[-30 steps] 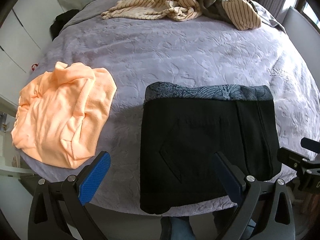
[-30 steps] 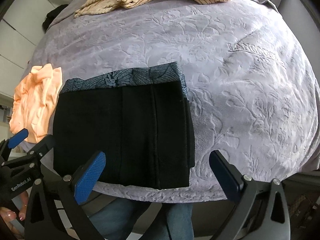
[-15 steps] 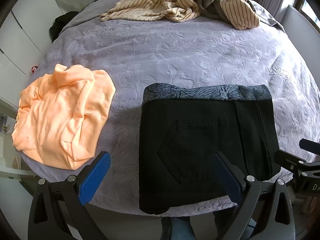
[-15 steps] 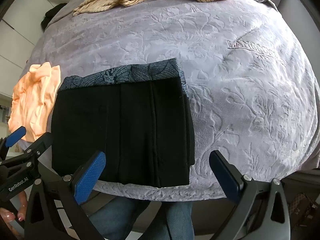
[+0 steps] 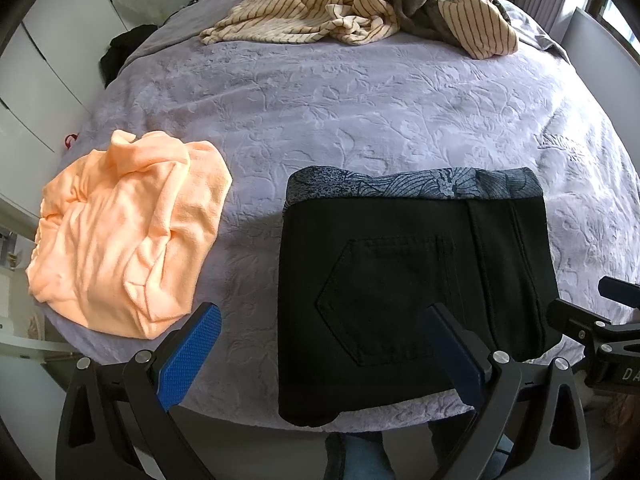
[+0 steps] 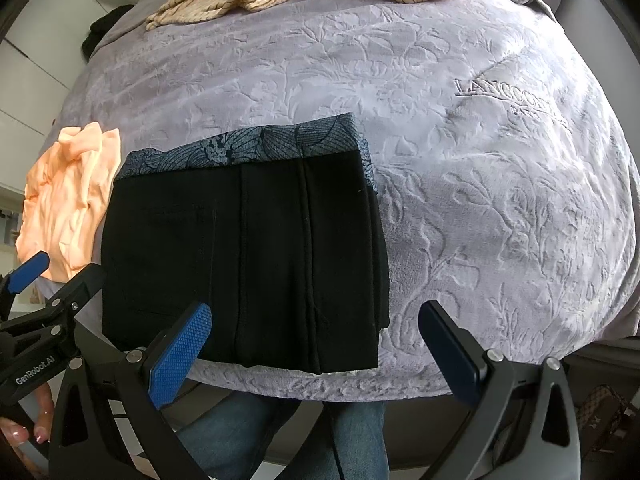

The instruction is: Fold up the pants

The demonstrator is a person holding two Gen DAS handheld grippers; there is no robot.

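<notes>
Lying squared at the near edge of the bed [image 5: 360, 92], the pants [image 5: 400, 280] look fully folded; left gripper [image 5: 328, 344] and right gripper [image 6: 316, 344] hover spread apart, empty.

Left tongs [image 5: 324, 350] spread wide, right tongs [image 6: 316, 346] likewise, both empty

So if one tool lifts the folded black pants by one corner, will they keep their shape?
Probably not: the black pants are soft stacked layers, so they would likely droop and unfold. On the plush bedspread they should drag rather than slide.
</notes>
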